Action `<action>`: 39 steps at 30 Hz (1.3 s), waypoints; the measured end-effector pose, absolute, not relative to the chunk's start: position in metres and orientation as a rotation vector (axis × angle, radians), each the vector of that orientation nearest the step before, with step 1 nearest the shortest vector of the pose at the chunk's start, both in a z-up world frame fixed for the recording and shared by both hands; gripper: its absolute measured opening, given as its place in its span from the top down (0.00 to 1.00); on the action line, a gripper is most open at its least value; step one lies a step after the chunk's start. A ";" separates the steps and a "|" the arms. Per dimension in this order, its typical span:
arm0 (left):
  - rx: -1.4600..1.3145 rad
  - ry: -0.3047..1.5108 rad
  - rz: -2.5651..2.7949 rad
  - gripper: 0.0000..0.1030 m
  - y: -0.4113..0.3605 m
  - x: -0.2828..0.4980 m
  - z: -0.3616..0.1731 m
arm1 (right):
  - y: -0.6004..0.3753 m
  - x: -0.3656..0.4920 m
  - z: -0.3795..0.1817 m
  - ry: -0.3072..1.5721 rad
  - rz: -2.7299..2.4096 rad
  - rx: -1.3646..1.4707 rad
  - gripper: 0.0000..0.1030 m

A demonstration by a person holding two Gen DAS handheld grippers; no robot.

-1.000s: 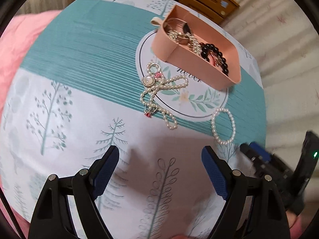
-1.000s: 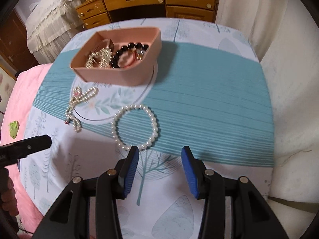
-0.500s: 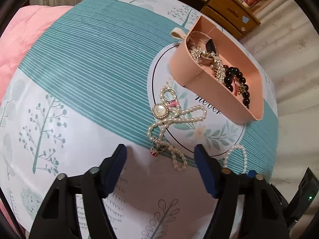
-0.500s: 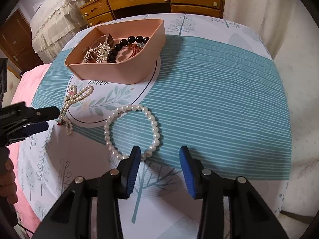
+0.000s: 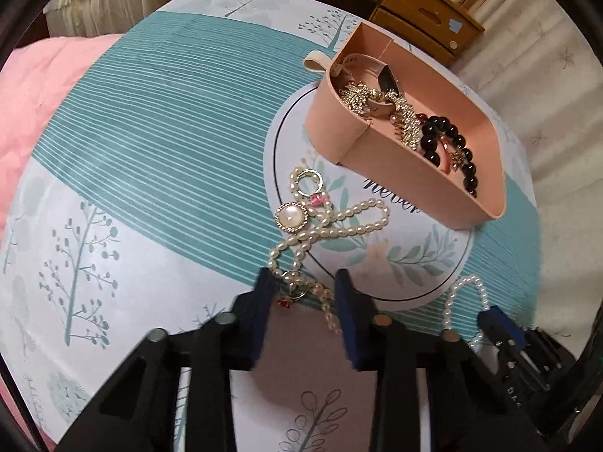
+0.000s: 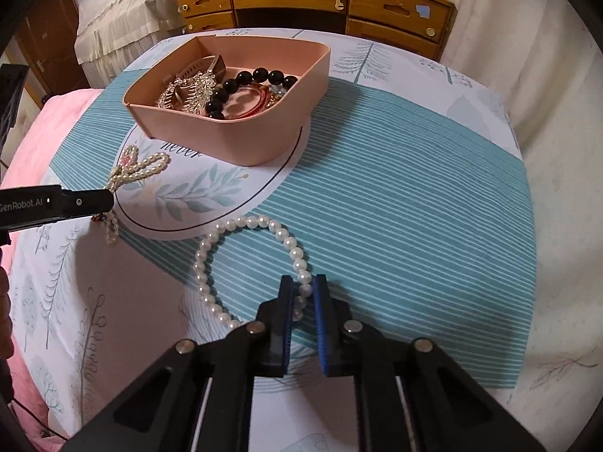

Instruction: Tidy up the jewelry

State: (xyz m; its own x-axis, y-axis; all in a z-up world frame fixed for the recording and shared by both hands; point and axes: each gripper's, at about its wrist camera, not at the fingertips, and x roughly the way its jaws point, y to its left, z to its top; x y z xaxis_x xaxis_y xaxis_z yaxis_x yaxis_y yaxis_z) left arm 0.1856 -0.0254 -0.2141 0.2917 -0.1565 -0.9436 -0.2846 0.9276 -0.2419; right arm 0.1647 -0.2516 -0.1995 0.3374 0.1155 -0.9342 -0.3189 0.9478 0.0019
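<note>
A pink tray point(image 5: 486, 173) point(image 6: 264, 143) holds black beads, a silver chain and other jewelry. A tangled pearl necklace point(image 5: 339, 226) point(image 6: 139, 169) with a round pearl brooch point(image 5: 291, 217) lies in front of it. My left gripper point(image 5: 303, 282) is partly open, its fingers on either side of the necklace's near end. A pearl bracelet point(image 6: 241, 263) point(image 5: 467, 301) lies on the cloth to the right. My right gripper point(image 6: 303, 286) has closed on the bracelet's near right side; beads show between its pads.
The patterned teal and white cloth point(image 6: 395, 207) covers a small table. A pink blanket point(image 5: 34, 94) lies to the left. A wooden dresser point(image 6: 320, 0) stands behind the table. The left gripper's body point(image 6: 56, 203) shows in the right wrist view.
Both grippers moved forward and down to the jewelry. The left narrowed around the necklace's end. The right closed on the pearl bracelet.
</note>
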 end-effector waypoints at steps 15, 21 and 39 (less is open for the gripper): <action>-0.402 1.277 0.070 0.94 -0.019 0.173 -0.213 | -0.254 0.164 -0.195 1.210 0.279 -0.147 0.93; -0.400 1.304 0.075 0.55 -0.017 0.177 -0.212 | -0.260 0.163 -0.185 1.188 0.281 -0.122 0.93; -0.330 1.264 0.087 0.85 -0.022 0.192 -0.207 | -0.273 0.158 -0.178 1.195 0.246 -0.101 0.93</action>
